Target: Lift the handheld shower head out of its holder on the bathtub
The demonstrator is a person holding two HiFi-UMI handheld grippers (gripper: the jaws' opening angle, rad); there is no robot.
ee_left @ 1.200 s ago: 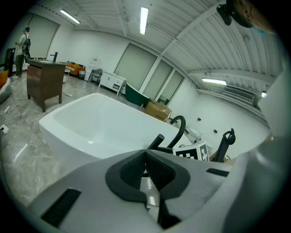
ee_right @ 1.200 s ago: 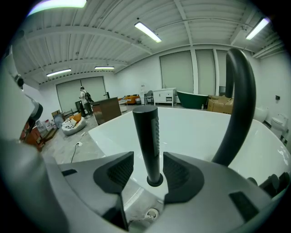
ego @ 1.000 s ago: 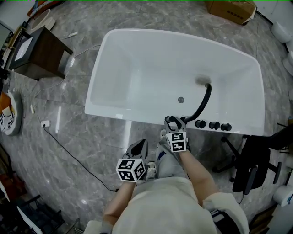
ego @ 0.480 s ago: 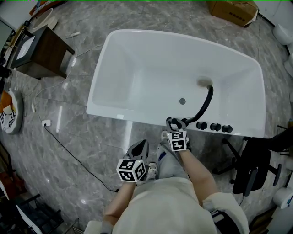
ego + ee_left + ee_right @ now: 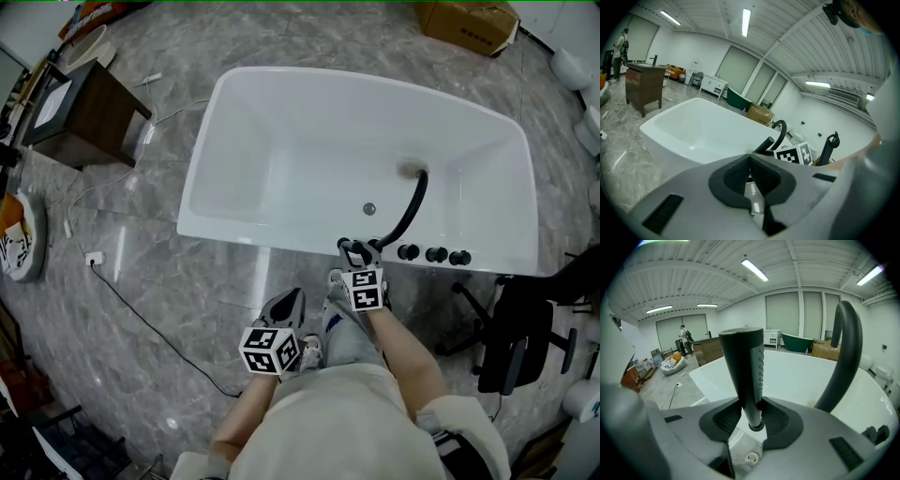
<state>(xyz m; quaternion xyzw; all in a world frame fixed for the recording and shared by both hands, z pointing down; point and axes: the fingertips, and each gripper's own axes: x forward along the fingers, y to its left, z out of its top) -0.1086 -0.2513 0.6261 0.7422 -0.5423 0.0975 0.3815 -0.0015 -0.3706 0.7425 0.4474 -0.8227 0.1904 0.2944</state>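
The shower head (image 5: 743,366) stands straight up and down. The fingers of the right gripper (image 5: 751,403) have just closed on it. The fingers of the left gripper (image 5: 750,158) are pressed together, empty.

from your head view, your right gripper (image 5: 357,250) hides the shower head handle (image 5: 749,380) at the bathtub (image 5: 244,141) rim; beyond the bathtub, the cardboard box (image 5: 469,21) runs off the top edge.

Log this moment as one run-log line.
phase: grasp made | right gripper: jaws just closed on shower head, upright at bathtub rim | left gripper: shut, empty
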